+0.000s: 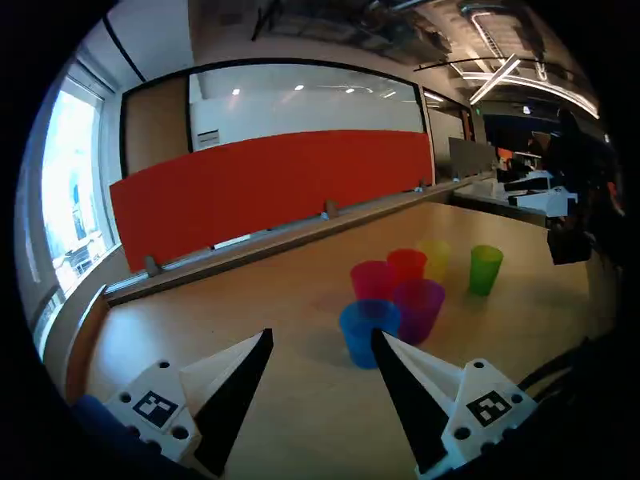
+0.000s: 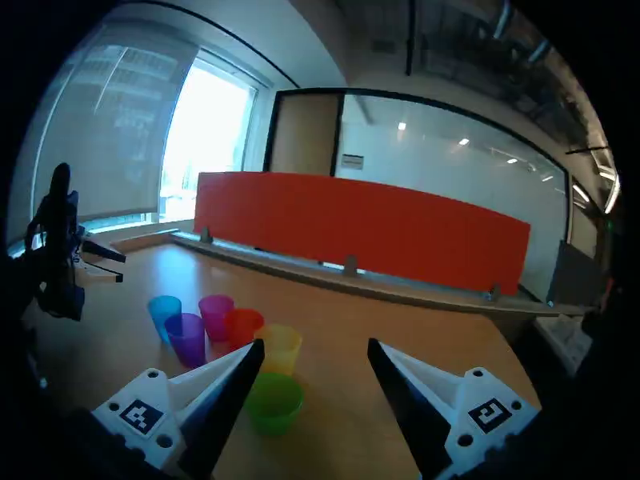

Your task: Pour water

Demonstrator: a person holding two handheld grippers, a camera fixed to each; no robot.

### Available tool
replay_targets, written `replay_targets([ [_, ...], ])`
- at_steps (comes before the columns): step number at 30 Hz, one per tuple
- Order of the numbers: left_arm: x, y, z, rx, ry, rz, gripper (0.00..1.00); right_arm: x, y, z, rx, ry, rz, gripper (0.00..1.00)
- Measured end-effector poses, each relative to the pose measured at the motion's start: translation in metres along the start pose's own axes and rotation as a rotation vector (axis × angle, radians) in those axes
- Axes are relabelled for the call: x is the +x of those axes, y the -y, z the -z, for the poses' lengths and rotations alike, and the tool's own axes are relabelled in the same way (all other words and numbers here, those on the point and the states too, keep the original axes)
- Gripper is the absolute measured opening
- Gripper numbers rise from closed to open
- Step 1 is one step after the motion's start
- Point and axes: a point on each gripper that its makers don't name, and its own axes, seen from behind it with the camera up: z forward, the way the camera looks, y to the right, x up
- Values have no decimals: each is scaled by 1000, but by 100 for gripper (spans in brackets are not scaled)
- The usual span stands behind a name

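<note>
My left gripper (image 1: 320, 333) hangs wide open, empty, near the blue cup (image 1: 365, 322). My right gripper (image 2: 315, 343) likewise, by the green cup (image 2: 274, 403)

We log an office: long wooden desk (image 1: 240, 312), orange divider screen (image 1: 272, 184), glass-walled room (image 1: 304, 100) behind, strip ceiling lights (image 1: 496, 76) overhead

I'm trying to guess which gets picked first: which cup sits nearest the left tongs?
The blue cup, just ahead of the left tongs; the purple cup and the other colours stand farther back.
</note>
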Motion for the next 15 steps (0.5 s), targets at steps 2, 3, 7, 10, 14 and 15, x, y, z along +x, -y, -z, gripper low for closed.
replay_targets([
  [2, -1, -6, -4, -26, 11, -15, 90, 0, 4, 0, 24, 9, 10, 100],
  [3, -1, -9, -7, -38, 17, -23, 90, -1, 5, -1, 35, 16, 16, 100],
  [7, -5, -18, -14, -77, 38, -50, 90, -4, 6, -2, 60, 42, 36, 100],
  [10, -8, -25, -20, -106, 55, -65, 90, -7, 6, -2, 75, 59, 50, 100],
  [14, -15, -31, -29, -137, 81, -69, 90, -11, 6, -3, 89, 78, 62, 100],
  [15, -17, -32, -32, -144, 88, -68, 90, -12, 6, -3, 91, 80, 63, 100],
])
